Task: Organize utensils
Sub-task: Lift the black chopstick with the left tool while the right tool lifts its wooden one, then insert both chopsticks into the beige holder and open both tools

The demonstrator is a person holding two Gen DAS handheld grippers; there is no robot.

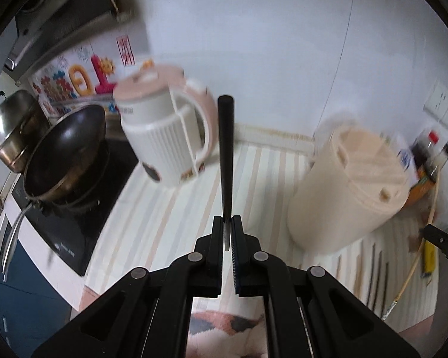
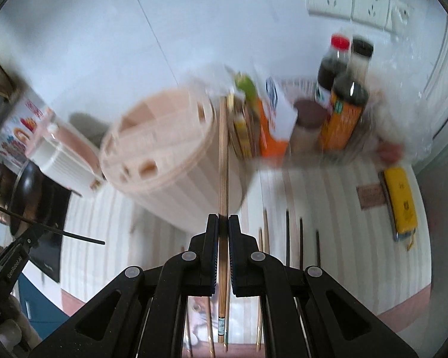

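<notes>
Chopsticks are the job here: a black one (image 1: 225,155) stands pinched in the left gripper (image 1: 227,232), running from the jaws up the middle of the left wrist frame, and a wooden one (image 2: 223,173) is pinched the same way in the right gripper (image 2: 223,229), its lower end poking out below the jaws at the bottom of the right wrist frame. Both grippers are clenched, each grasping its single stick. More chopsticks (image 2: 288,238) lie in a row on the striped mat (image 2: 328,208), lower right of centre. The beige holder (image 2: 161,149), a round tub with a slotted lid, stands on the mat at centre left of the right wrist frame and at the right in the left wrist frame, well apart from the kettle (image 1: 164,128).

Judging by the task, the step is carrying both sticks to the holder. To do it well, I would bring each stick over one lid slot, tip it nearly upright, and lower its end into the slot before releasing. Feed one hand at a time so the sticks do not cross. The blur suggests fast motion; slowing near the lid should stop a tip glancing off the ribs.
</notes>
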